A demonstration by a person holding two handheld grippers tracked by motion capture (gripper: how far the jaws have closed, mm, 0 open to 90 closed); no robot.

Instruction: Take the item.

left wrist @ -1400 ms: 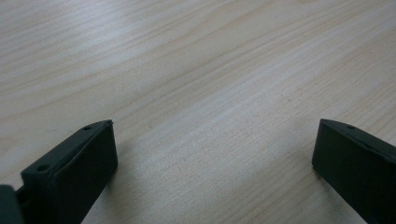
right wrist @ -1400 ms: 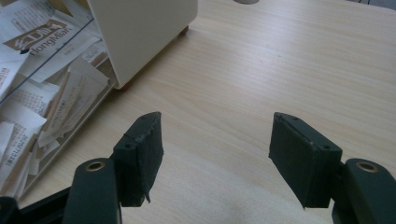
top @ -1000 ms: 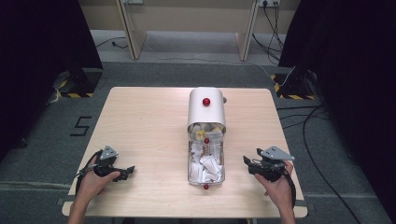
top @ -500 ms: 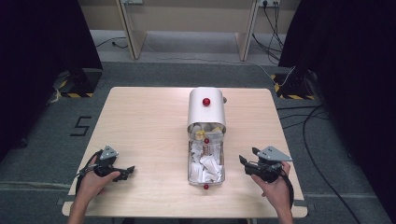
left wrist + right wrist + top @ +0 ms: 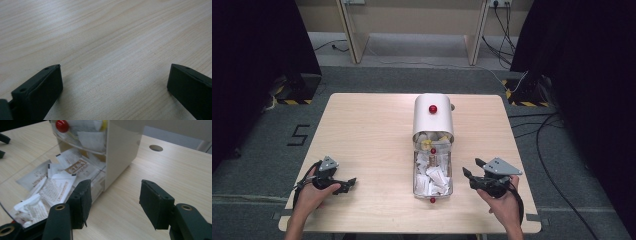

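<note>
On the bench [image 5: 372,130], both tongs, left [image 5: 348,184] and right [image 5: 468,170], gape empty beside the pulled-out drawer [image 5: 432,172] of sachets.

A black "5" on the floor [image 5: 299,135]

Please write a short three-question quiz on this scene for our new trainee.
1. True or false: the drawer is pulled out of the cabinet.
2. What fills the drawer: A) screws, B) paper sachets, C) coins?
3. Which gripper is nearer the drawer?

Key:
1. True.
2. B, sachets.
3. The right gripper; the left gripper sits over bare table. Both are open.
</note>
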